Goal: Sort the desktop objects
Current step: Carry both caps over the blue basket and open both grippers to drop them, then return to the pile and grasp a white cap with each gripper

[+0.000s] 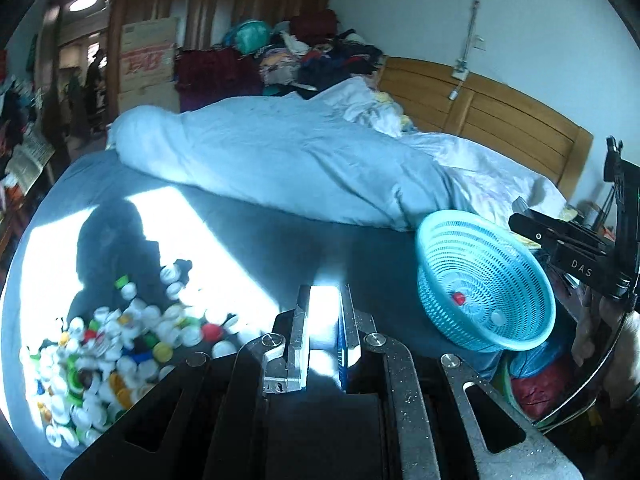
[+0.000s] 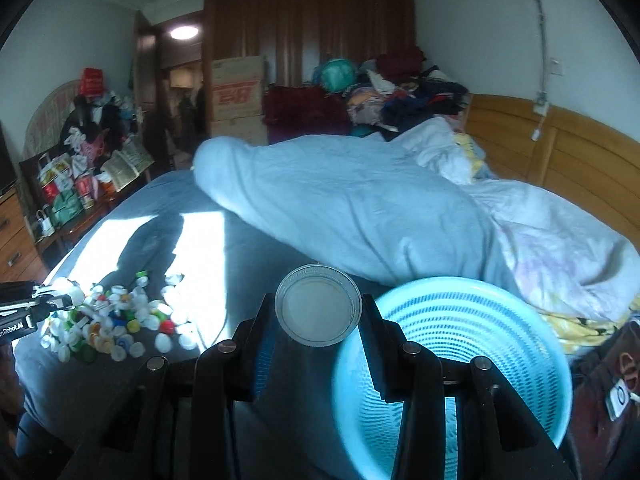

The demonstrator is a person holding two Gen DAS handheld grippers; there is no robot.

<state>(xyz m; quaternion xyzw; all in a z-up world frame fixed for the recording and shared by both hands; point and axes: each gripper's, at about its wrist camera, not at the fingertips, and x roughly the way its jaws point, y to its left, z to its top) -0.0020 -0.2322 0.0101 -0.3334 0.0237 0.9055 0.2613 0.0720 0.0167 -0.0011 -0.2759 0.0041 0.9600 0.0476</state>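
The bed (image 2: pixel 256 248), covered by a dark sheet, serves as the work surface; a rolled pale-blue duvet (image 2: pixel 360 204) lies across its far part, which leaves the near part free for sorting. Sunlight falls across the sheet on the left. A blue mesh basket (image 1: pixel 516 332) stands near the right edge of the bed, tilted toward the cameras, presumably so that items can be dropped in with little reach; a red cap (image 1: pixel 458 298) and a pale cap (image 1: pixel 497 317) are seen inside it in the left wrist view. A mixed pile of bottle caps (image 1: pixel 112 356), white, green, yellow, red and blue, lies on the left of the bed, well apart from the basket, so source and destination are kept separate. The right claw (image 2: pixel 318 312) is closed on a large translucent lid (image 2: pixel 318 306), gripped across its rim with the hollow face toward the camera; the lid is held just left of the basket rim, judged to be on its way there. The left claw (image 1: pixel 324 320) appears closed with only a narrow gap between its fingers (image 1: pixel 299 320); whether a small white thing is pinched there cannot be told against the glare. It is held above the sheet between pile and basket.
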